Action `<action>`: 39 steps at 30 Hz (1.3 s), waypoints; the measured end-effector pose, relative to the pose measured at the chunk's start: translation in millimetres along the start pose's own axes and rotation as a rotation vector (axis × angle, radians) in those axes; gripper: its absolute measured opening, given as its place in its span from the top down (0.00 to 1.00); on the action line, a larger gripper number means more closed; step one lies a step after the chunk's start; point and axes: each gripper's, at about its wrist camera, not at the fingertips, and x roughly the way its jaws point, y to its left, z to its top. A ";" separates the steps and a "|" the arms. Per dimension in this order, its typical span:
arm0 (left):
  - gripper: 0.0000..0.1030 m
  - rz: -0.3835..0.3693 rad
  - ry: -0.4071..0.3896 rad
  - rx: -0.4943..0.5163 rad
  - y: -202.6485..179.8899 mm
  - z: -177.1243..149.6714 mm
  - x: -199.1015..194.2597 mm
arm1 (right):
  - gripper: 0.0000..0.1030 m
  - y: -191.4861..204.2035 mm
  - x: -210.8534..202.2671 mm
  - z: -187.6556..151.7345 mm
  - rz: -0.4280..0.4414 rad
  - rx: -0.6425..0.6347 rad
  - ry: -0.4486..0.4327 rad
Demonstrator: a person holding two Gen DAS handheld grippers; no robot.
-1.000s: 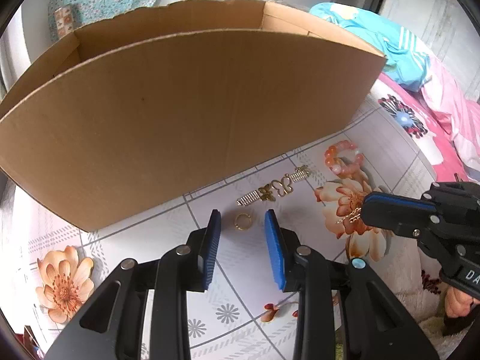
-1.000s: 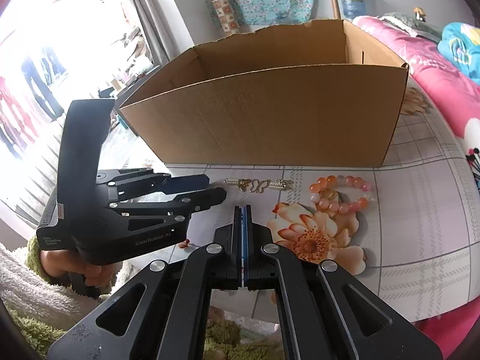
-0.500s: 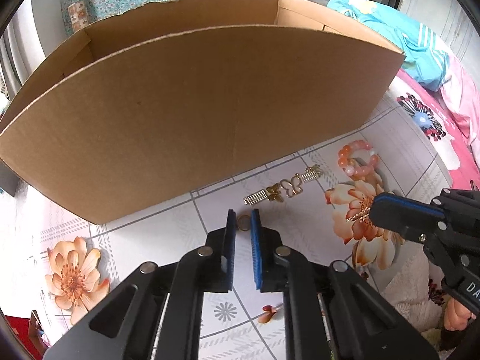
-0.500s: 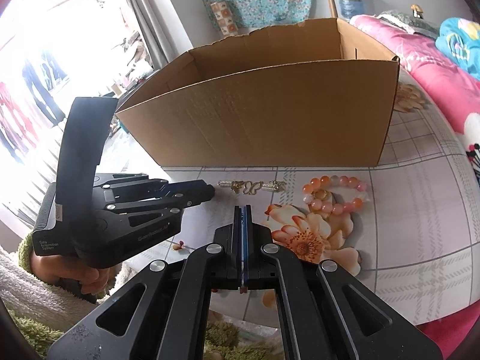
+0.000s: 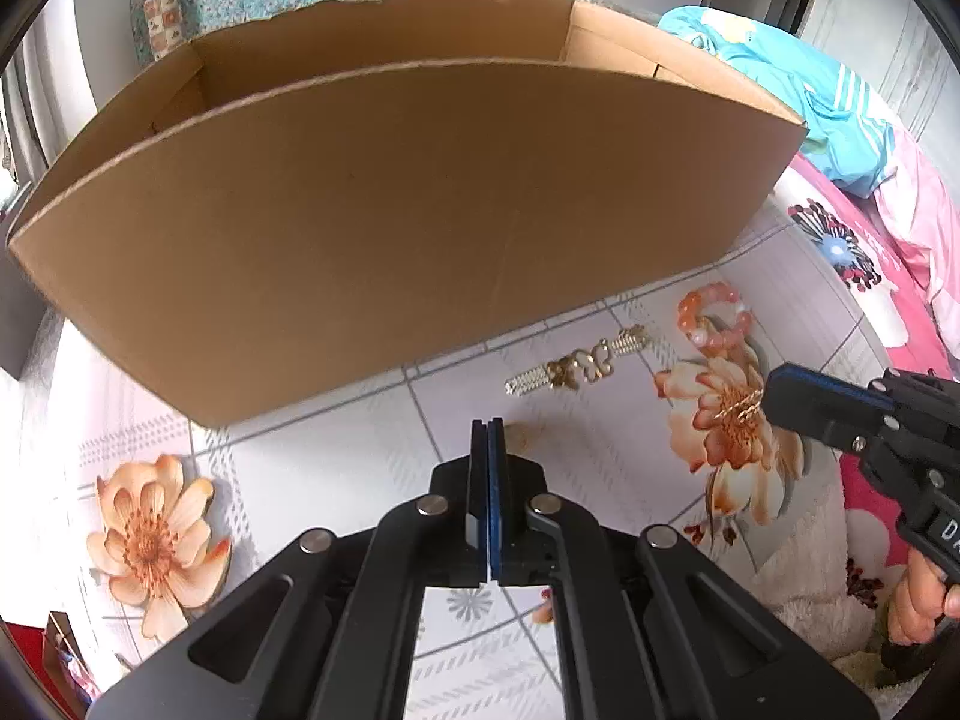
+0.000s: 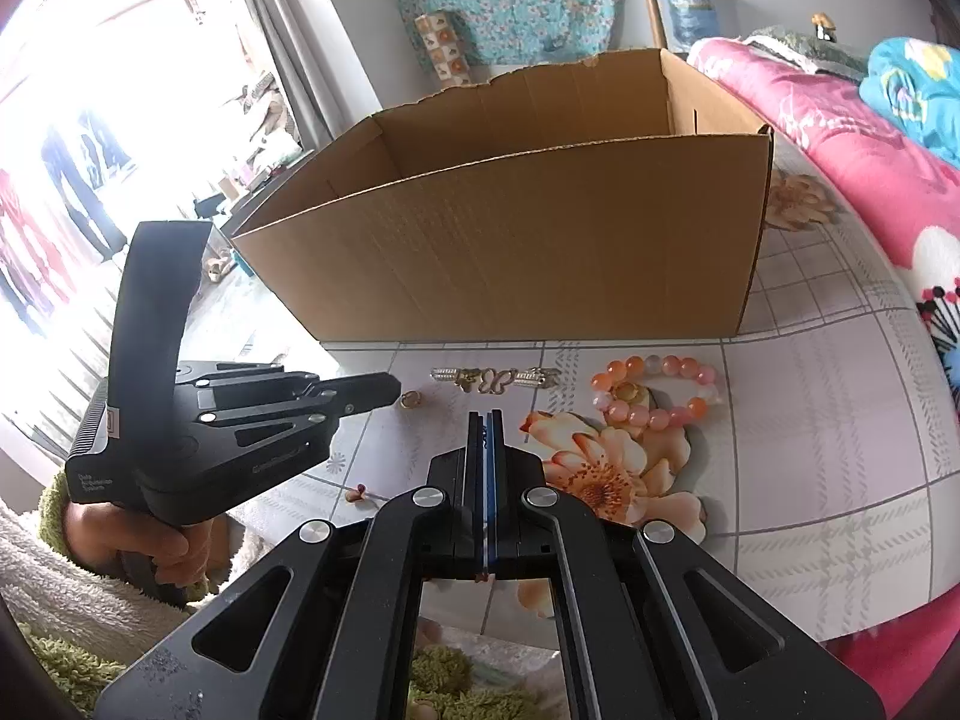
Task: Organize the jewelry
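Observation:
My left gripper (image 5: 487, 423) (image 6: 393, 387) is shut, its blue pads pressed together just above the tablecloth. A small gold ring (image 5: 522, 435) (image 6: 411, 399) shows blurred right beside its tips, outside the pads. The right gripper (image 6: 486, 417) (image 5: 771, 387) is shut too; a small gold chain piece (image 5: 743, 411) hangs at its tip in the left wrist view. A silver-and-gold butterfly chain (image 5: 576, 366) (image 6: 495, 378) and an orange-pink bead bracelet (image 5: 714, 318) (image 6: 654, 390) lie in front of the open cardboard box (image 5: 390, 228) (image 6: 540, 252).
A floral tablecloth (image 6: 810, 420) covers the surface. Another gold ring (image 6: 627, 393) lies inside the bracelet. A pink quilt (image 6: 840, 150) and blue bedding lie to the right. A hand in a fluffy sleeve (image 6: 72, 576) holds the left gripper.
The left jaws, open around the gold ring a second ago, have closed fully; the ring now sits beside the tips. The right gripper stayed shut and still.

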 end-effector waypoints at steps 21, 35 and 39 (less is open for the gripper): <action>1.00 0.039 0.015 0.131 -33.5 5.2 8.7 | 1.00 3.2 4.3 1.3 0.007 0.006 0.010; 0.97 -0.299 -0.010 0.030 -28.9 8.1 18.2 | 1.00 -3.7 6.1 1.1 0.013 0.023 0.015; 0.77 -0.234 -0.079 0.127 -32.4 7.9 3.7 | 1.00 -7.3 7.2 1.4 0.014 0.032 0.020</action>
